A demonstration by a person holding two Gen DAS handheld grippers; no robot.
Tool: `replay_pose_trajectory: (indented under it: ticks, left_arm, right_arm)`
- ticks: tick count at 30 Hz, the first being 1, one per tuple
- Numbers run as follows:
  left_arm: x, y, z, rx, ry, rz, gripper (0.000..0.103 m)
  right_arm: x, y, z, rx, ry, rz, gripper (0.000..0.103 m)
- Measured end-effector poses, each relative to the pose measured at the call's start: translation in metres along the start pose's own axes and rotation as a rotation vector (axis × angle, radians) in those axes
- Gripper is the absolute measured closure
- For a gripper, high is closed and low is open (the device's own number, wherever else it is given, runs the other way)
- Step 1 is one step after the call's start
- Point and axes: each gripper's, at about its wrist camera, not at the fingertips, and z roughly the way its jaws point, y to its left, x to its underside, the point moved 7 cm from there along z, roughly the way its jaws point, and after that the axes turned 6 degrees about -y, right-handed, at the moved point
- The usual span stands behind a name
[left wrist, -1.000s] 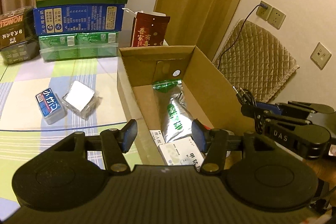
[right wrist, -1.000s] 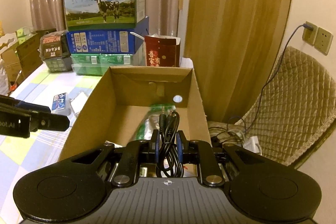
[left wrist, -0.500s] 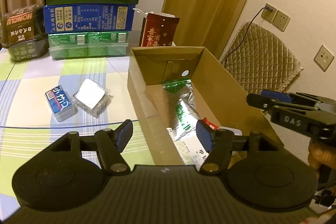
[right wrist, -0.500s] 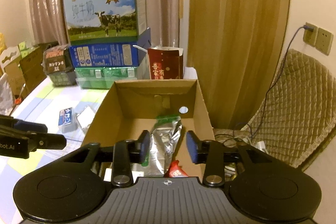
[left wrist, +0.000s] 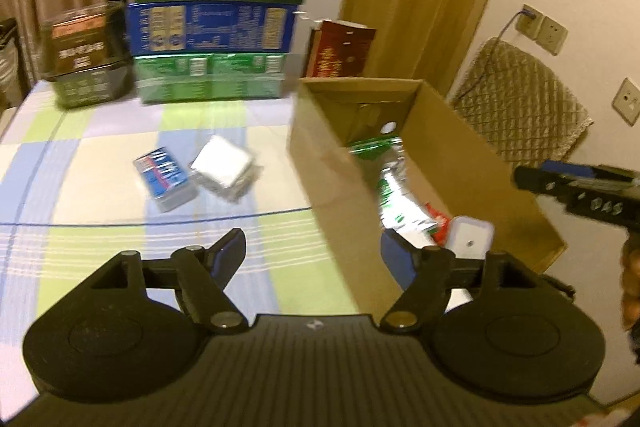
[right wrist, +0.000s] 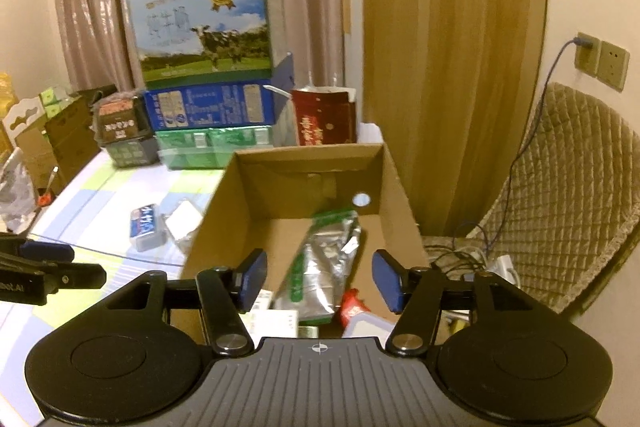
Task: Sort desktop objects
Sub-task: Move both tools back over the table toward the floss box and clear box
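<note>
Looking ahead and left of our left gripper [left wrist: 312,251], we see the two things not yet sorted: a blue packet [left wrist: 164,175] and a white wrapped pack [left wrist: 226,167], touching side by side on the desk [left wrist: 80,155], just left of the cardboard box [left wrist: 472,163]. The blue packet's long axis runs away from us, tilted left. Our left fingers [left wrist: 230,251] are spread wide and empty, and nearer. The right gripper [right wrist: 318,277] hangs over the box, wide and empty.
</note>
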Motion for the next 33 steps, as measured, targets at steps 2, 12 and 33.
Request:
replay_pose_trajectory:
  ticks: [2,12,33]
  left_arm:
    - [0.007,0.017,-0.007,-0.029,0.003,-0.004,0.030]
    - [0.031,0.104,-0.035,-0.162,0.015,-0.021,0.023]
    - [0.002,0.169,0.058,-0.006,0.104,0.442,0.006]
  right_arm:
    - [-0.001,0.010,-0.002,-0.017,-0.002,0.001,0.043]
    - [-0.003,0.086,0.000,-0.135,-0.010,-0.046,0.027]
    - [0.016,0.203,0.152,-0.437,0.260,-0.649,0.021]
